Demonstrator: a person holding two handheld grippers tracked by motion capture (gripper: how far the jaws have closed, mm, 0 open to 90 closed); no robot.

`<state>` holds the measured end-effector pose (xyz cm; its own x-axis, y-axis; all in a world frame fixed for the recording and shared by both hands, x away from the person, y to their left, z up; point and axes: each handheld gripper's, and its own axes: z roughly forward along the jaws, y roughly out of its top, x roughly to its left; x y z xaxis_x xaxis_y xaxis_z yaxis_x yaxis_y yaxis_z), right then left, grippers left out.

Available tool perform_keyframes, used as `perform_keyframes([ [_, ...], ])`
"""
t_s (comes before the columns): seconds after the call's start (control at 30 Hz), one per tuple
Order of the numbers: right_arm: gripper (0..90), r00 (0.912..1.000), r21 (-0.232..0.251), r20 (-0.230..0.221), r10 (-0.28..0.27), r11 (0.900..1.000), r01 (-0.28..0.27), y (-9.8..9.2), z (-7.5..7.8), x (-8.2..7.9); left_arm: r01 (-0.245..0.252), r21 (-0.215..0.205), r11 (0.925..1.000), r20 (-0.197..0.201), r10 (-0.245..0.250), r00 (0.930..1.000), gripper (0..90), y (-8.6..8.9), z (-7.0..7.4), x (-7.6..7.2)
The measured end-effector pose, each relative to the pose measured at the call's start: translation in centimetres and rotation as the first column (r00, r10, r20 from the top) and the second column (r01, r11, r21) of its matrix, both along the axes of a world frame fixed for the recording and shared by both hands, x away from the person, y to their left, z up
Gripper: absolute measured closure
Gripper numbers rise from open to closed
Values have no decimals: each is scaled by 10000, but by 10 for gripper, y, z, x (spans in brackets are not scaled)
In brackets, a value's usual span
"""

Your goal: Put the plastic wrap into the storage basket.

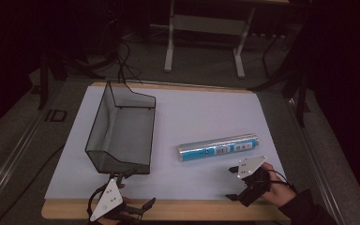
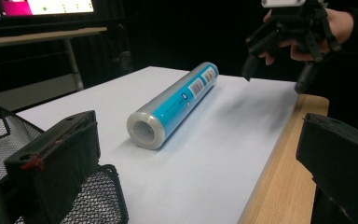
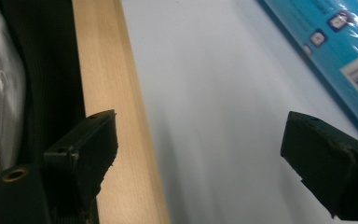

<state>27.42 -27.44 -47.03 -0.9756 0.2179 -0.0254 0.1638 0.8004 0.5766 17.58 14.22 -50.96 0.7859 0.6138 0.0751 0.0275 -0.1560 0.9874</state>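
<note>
Right gripper (image 1: 236, 183), high view: jaws spread wide and holding nothing, poised just on the person's side of the roll (image 1: 218, 147), near its right end. The roll lies on its side on the white sheet (image 1: 206, 112), to the right of the wire-mesh basket (image 1: 121, 129). Left gripper (image 1: 132, 192), likewise spread and empty, sits at the basket's near corner, well apart from the roll.

Left gripper view: the roll lies lengthwise, its open core facing the camera; the right gripper (image 2: 274, 73) hangs above the far end, not touching. A barcode and small white icons sit on the turquoise label; no lettering is legible.

Right gripper view: both black jaws stand apart over the sheet, the roll (image 3: 335, 51) beyond and beside one jaw, the table's wooden edge (image 3: 116, 116) on the other side. Barcode bars are visible, print too blurred to read.

Judged step: grasping the roll. Straddle it squarely across its axis before closing, since a round body may slip away.
</note>
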Motion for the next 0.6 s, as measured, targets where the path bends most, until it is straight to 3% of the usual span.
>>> perform_keyframes([
  [0.03, 107, 9996, -88, -37, -296, 9995, 296, -1, 4, 4, 2, 42, 10000, -29, -2, 10000, 1, 0, 0, 1],
  [0.2, 101, 9992, -535, 201, -342, 9979, 352, -1, 9, 11, 87, 39, 10000, -122, -86, 9999, 1, -2, -2, 2],
  [0.27, 100, 9995, -627, 186, -270, 9976, 281, 0, 11, 13, 103, 21, 9999, -137, -102, 9999, 1, -2, -2, 2],
  [0.3, 96, 9991, -1145, 424, -21, 9934, 69, 5, 17, 17, 144, -9, 9999, -148, -144, 9998, 1, -2, -2, 2],
  [0.5, 96, 9967, -1383, 768, 261, 9903, -153, 13, 25, 22, 177, -31, 9998, -173, -177, 9997, 1, -1, -1, 2],
  [0.53, 96, 9929, -1529, 1105, 431, 9879, -259, 18, 29, 27, 192, -25, 9998, -168, -192, 9997, 1, -1, -1, 1],
  [0.6, 96, 9914, -1606, 1202, 522, 9865, -324, 21, 30, 31, 244, -11, 9997, -175, -244, 9995, 1, -1, -1, 1],
])
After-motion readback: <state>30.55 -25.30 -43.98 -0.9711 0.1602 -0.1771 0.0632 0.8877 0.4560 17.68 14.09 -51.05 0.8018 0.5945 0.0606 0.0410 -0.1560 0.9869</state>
